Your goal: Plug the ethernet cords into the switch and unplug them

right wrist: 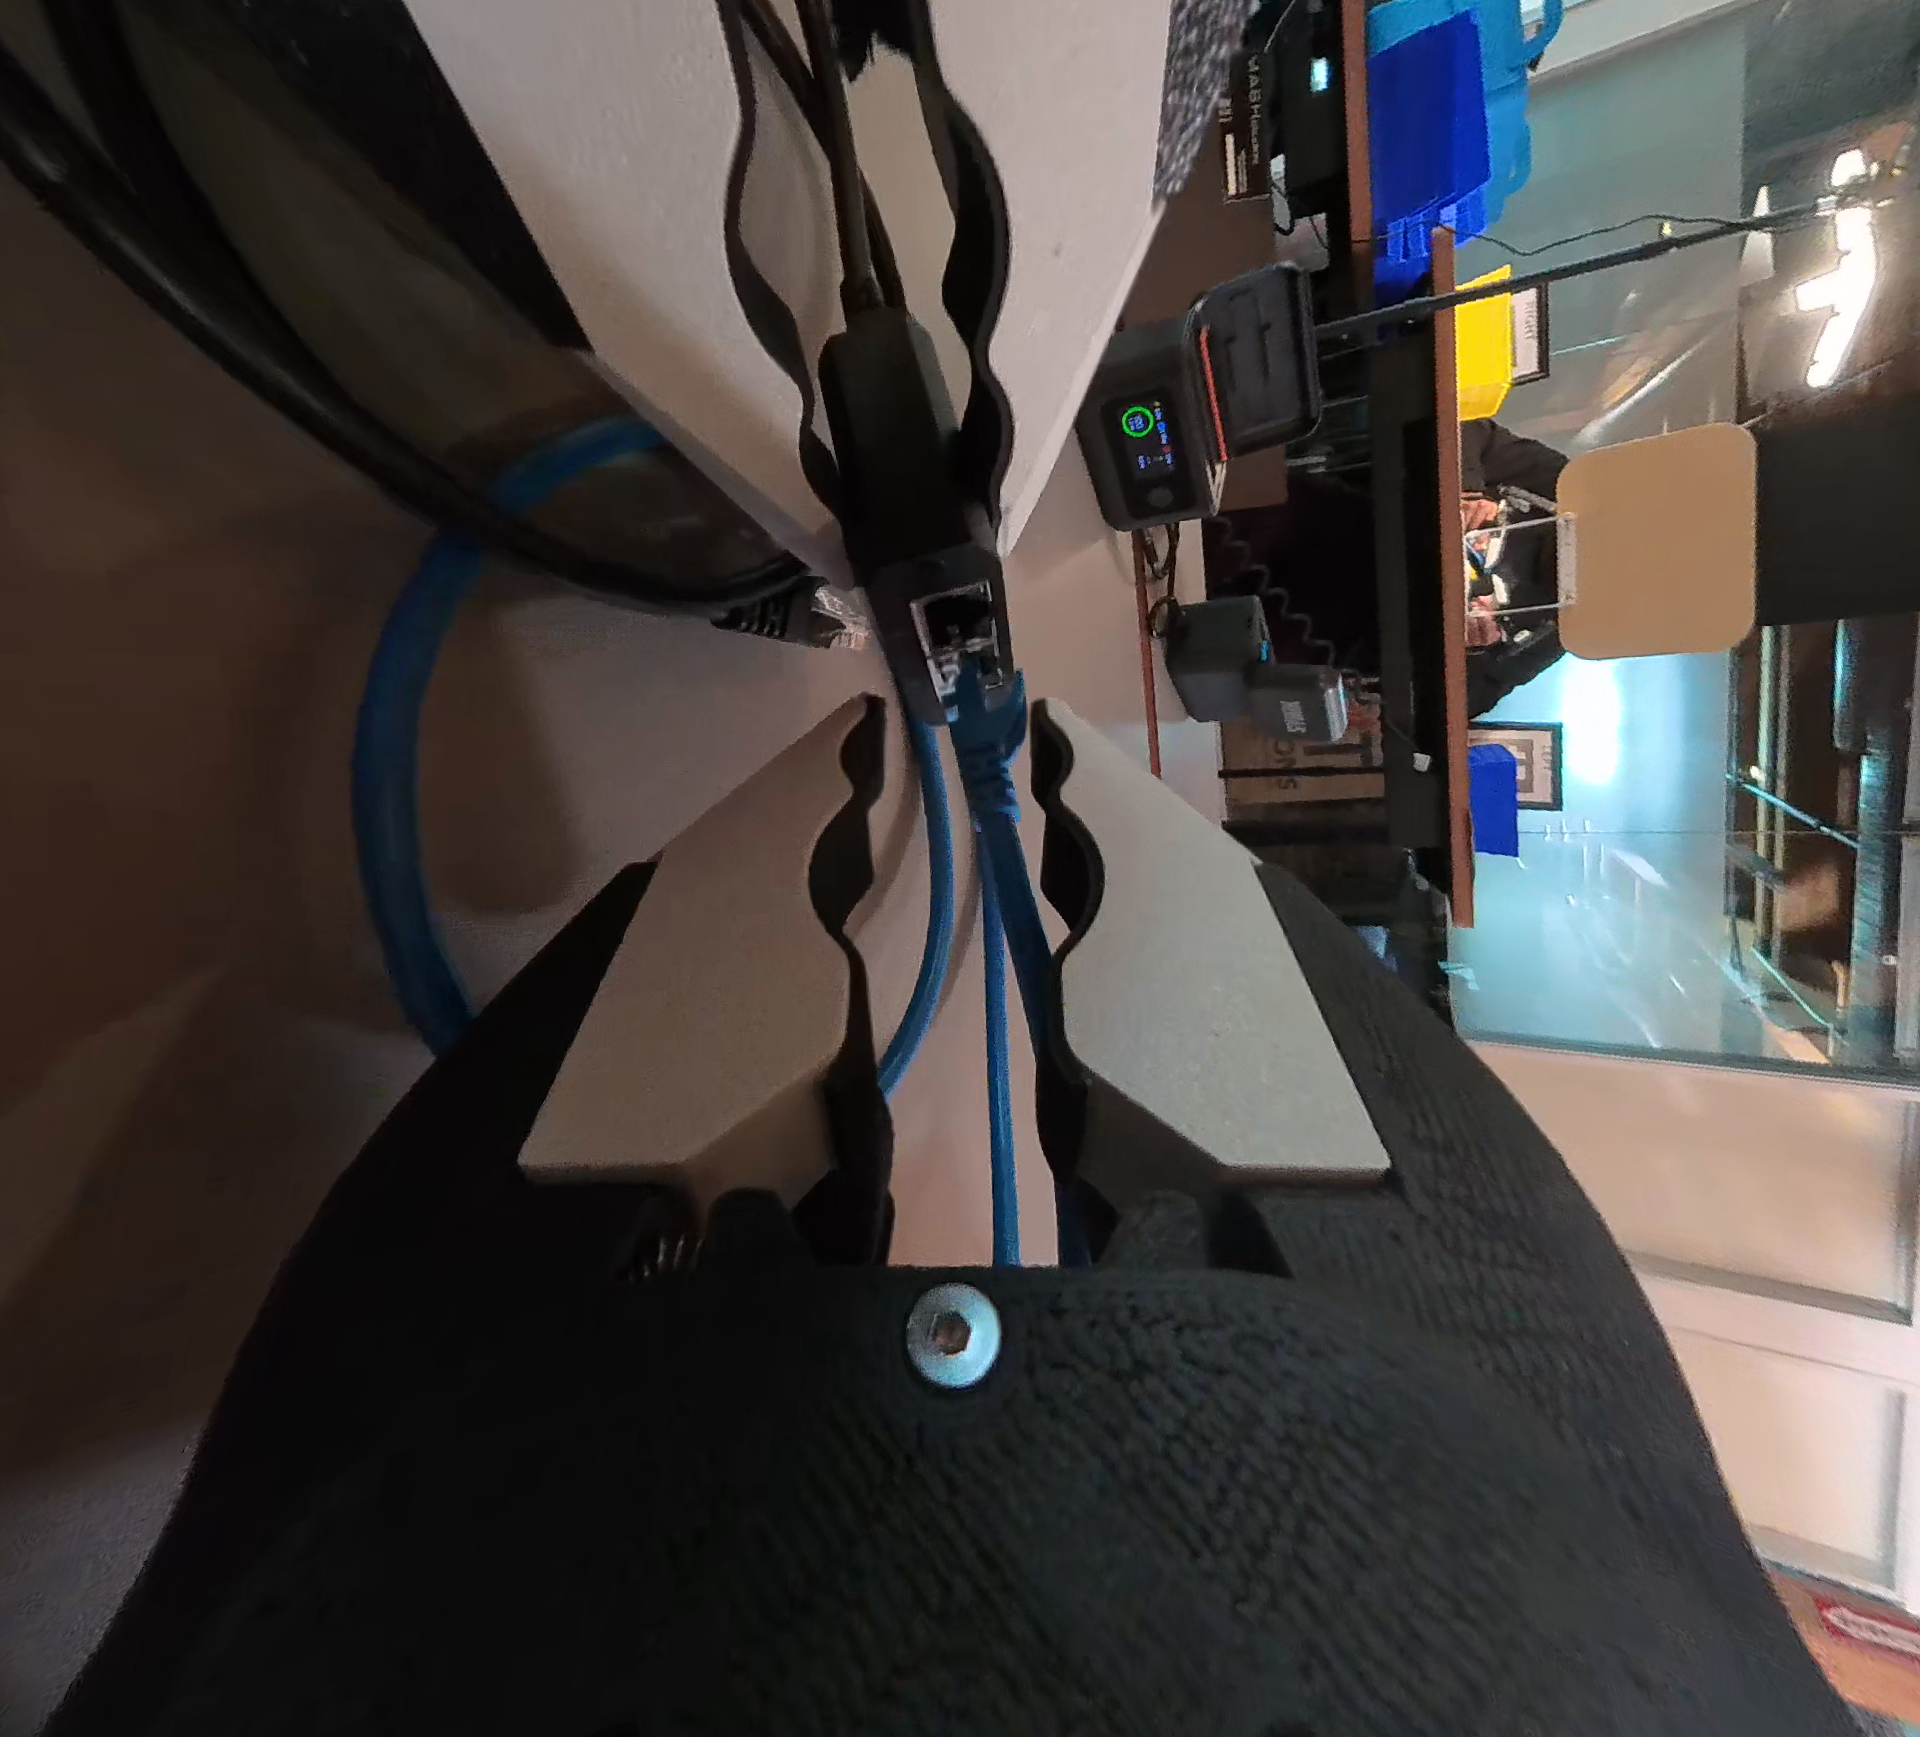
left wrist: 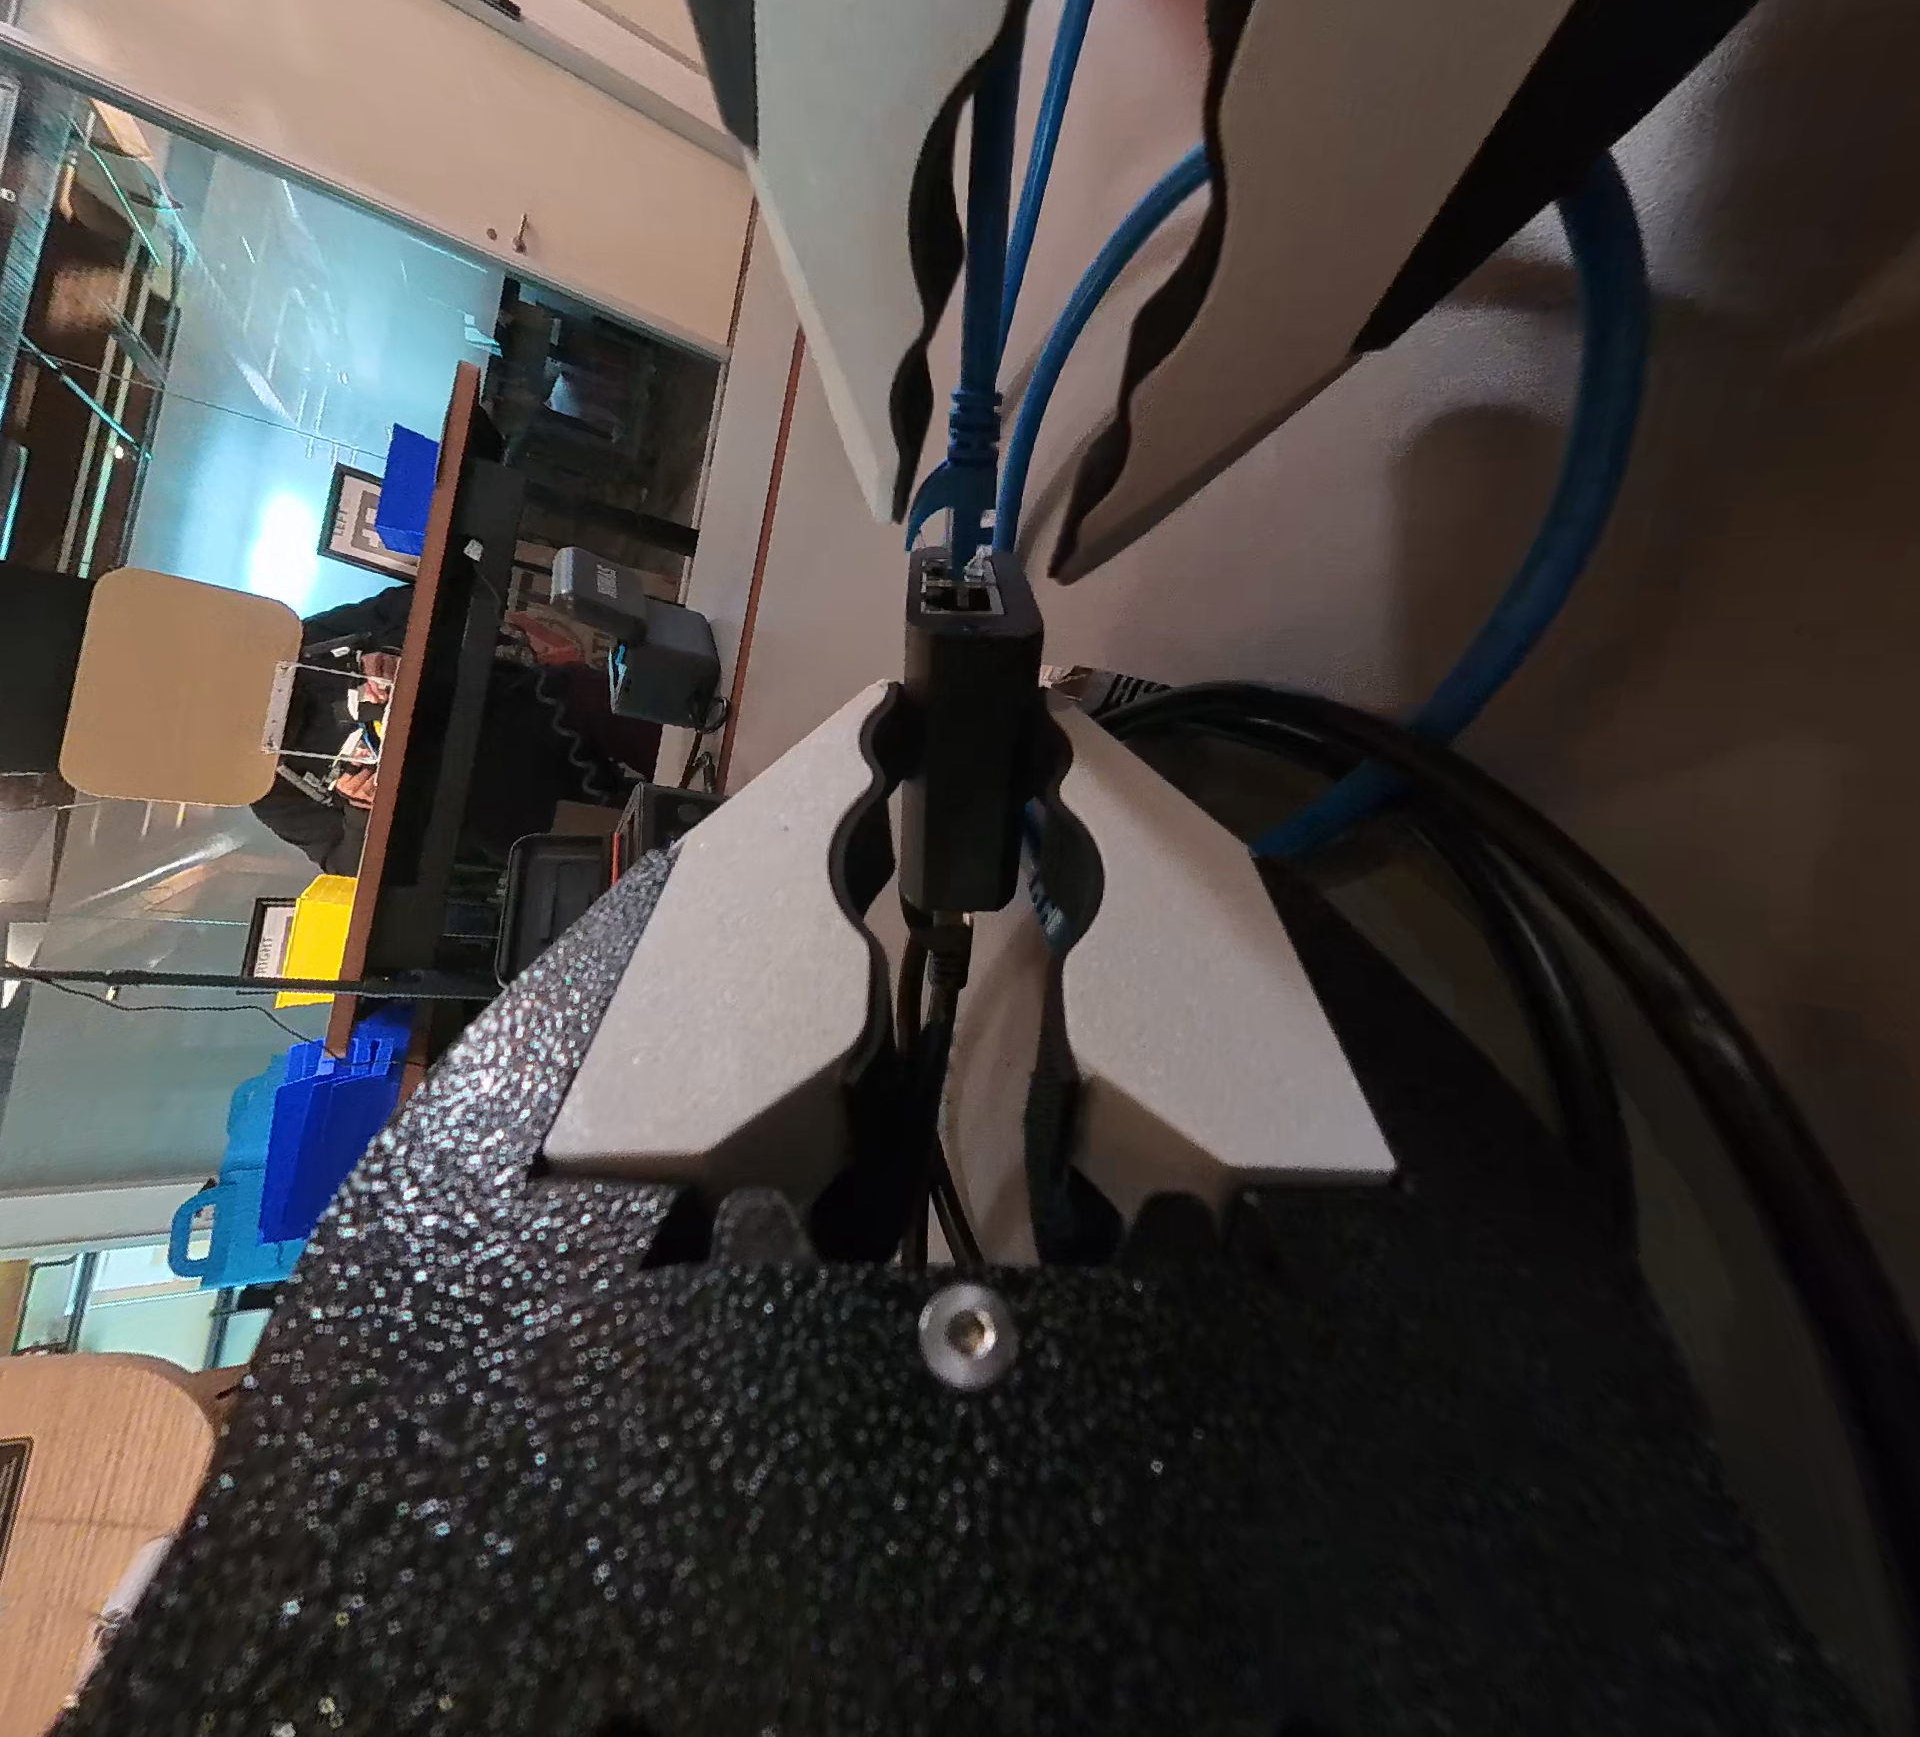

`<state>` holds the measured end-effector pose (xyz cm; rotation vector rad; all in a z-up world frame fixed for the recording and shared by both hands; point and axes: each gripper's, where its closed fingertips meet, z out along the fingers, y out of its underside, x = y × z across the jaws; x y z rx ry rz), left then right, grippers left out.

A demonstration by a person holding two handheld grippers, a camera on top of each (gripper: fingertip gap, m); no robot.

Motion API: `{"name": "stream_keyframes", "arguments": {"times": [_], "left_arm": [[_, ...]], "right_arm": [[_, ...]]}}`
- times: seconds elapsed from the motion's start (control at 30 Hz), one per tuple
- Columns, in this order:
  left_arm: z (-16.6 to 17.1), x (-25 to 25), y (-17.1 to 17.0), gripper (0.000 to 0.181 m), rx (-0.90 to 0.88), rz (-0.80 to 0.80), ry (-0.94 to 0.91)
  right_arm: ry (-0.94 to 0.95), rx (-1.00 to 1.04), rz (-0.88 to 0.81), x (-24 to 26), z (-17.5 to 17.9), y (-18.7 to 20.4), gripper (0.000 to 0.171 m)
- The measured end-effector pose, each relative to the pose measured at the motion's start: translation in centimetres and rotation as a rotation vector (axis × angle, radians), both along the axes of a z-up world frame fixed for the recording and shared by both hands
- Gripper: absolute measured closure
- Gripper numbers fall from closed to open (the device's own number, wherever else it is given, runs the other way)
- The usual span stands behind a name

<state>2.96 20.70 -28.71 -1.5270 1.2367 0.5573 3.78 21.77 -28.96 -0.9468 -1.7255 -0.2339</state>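
Switch (left wrist: 961, 731) beside coiled black cable (left wrist: 1558, 908)

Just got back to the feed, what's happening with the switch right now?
The left hand-held gripper is shut on the small black switch, holding it up. A blue ethernet cord sits plugged into one of its ports. The right hand-held gripper is open, its fingers on either side of that cord just behind the plug, not gripping it. A black cord's plug lies loose nearby.

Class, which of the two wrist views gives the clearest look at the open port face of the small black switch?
The right wrist view: the switch turns its port face toward that camera, showing the blue plug at the opening. The left wrist view shows the switch mostly side-on in the left gripper, its ports foreshortened.
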Motion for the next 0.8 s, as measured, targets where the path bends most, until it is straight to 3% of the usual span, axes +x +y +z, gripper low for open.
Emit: {"name": "stream_keyframes", "arguments": {"times": [0.3,0.4,0.6,0.8], "left_arm": [[0.0,0.1,0.0,0.16,-0.007,-0.005,-0.01],[-0.2,0.3,0.0,0.159,-0.016,-0.019,0.006],[-0.2,0.3,0.1,0.159,-0.028,-0.038,0.007],[-0.5,0.4,0.2,0.16,0.003,-0.098,0.133]], "right_arm": [[-0.007,0.003,-0.005,0.2,0.0,0.0,0.15],[-0.062,0.045,0.011,0.6,0.0,-0.2,0.159],[-0.172,0.125,0.066,0.7,-0.2,-0.5,0.16],[-0.317,0.156,0.143,1.0,-1.0,-0.7,0.159]]}}
